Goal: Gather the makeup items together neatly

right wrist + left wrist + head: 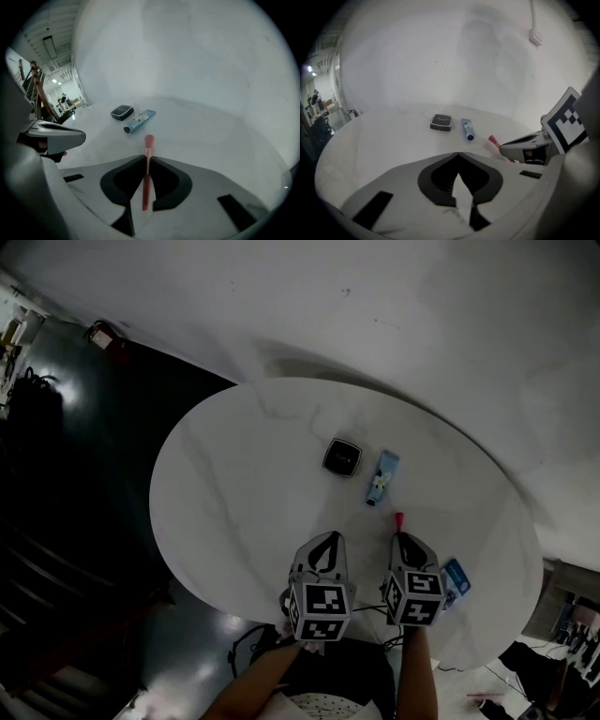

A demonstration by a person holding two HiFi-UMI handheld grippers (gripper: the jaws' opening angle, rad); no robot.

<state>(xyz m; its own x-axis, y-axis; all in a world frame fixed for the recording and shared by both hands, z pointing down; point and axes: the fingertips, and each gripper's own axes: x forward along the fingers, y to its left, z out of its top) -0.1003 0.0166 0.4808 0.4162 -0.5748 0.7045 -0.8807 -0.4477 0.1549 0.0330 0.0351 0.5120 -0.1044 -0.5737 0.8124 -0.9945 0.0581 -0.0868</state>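
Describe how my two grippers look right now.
Both the left gripper and the right gripper have pale grey, wedge-shaped shells that taper to a point, with black pads lining the jaws. Each carries a white cube printed with black square markers.

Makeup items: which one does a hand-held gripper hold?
The pink brush, clamped in the right hand-held gripper; the black compact and blue tube lie free on the table.

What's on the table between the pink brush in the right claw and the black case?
A light blue tube, touching neither the pink brush in the right gripper nor the black case; the right gripper view shows it.
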